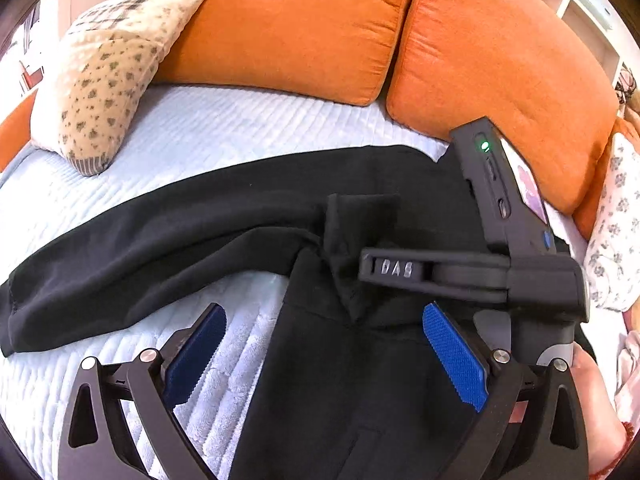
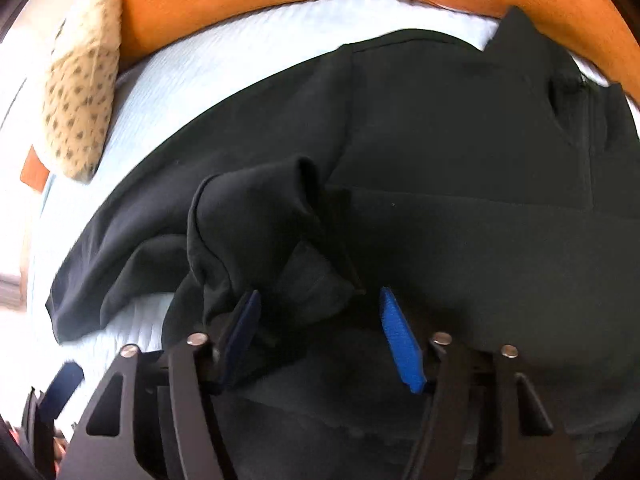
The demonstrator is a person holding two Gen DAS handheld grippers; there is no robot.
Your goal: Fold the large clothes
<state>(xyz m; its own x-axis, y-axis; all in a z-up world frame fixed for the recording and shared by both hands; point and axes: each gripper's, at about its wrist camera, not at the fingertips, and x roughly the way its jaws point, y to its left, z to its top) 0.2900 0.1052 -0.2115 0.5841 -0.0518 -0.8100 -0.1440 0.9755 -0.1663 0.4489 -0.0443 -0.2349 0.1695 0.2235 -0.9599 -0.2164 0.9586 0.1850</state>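
A large black garment [image 1: 248,216] lies spread on a pale quilted sofa seat [image 1: 224,128]. One long sleeve runs to the left. My left gripper [image 1: 324,356] is open, its blue pads wide apart above the garment's body and touching nothing. My right gripper [image 2: 320,336] is open too, with a raised bunch of black cloth [image 2: 256,216] between and in front of its blue pads; the cloth touches the left pad. In the left wrist view the right gripper's black body [image 1: 472,272] reaches in from the right over the bunched cloth.
Two orange back cushions [image 1: 304,28] stand behind the seat. A cream patterned pillow [image 1: 104,76] leans at the back left. A floral pillow [image 1: 616,224] sits at the right edge. White shelving [image 1: 588,12] is at the far right.
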